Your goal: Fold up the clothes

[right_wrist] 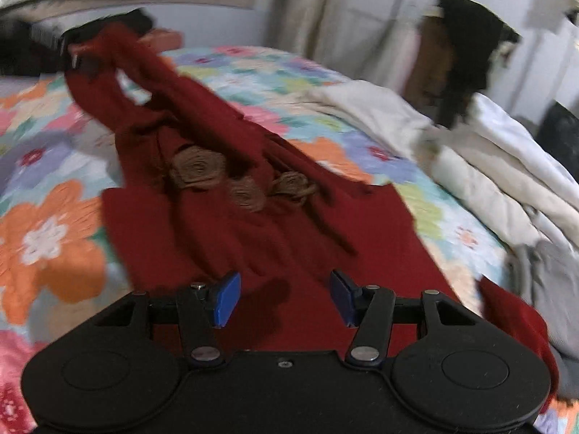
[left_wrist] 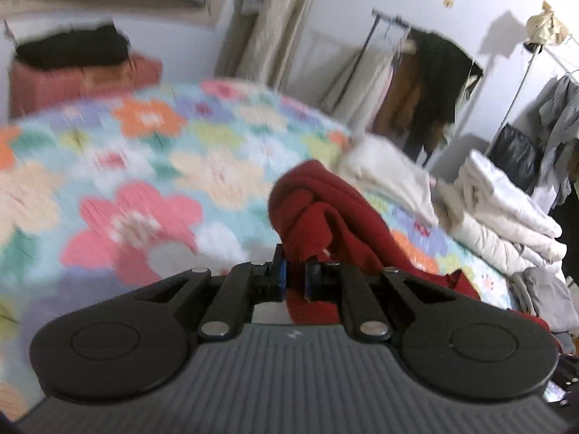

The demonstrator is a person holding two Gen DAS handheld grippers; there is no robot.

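Observation:
A dark red garment point(right_wrist: 275, 224) with brown rose decorations point(right_wrist: 195, 173) lies on a flowered bedspread point(right_wrist: 47, 238). My left gripper point(left_wrist: 295, 282) is shut on a bunched part of the red garment point(left_wrist: 325, 213) and holds it up off the bed. In the right wrist view that lifted end rises at the upper left, where the left gripper point(right_wrist: 72, 54) shows blurred. My right gripper point(right_wrist: 286, 296) is open and empty, just above the flat near part of the garment.
A pile of white and cream clothes point(right_wrist: 488, 188) lies on the bed's right side, also in the left wrist view point(left_wrist: 499, 217). A clothes rack with dark garments point(left_wrist: 434, 83) stands by the wall. A reddish box with a black item point(left_wrist: 72, 68) sits at the far left.

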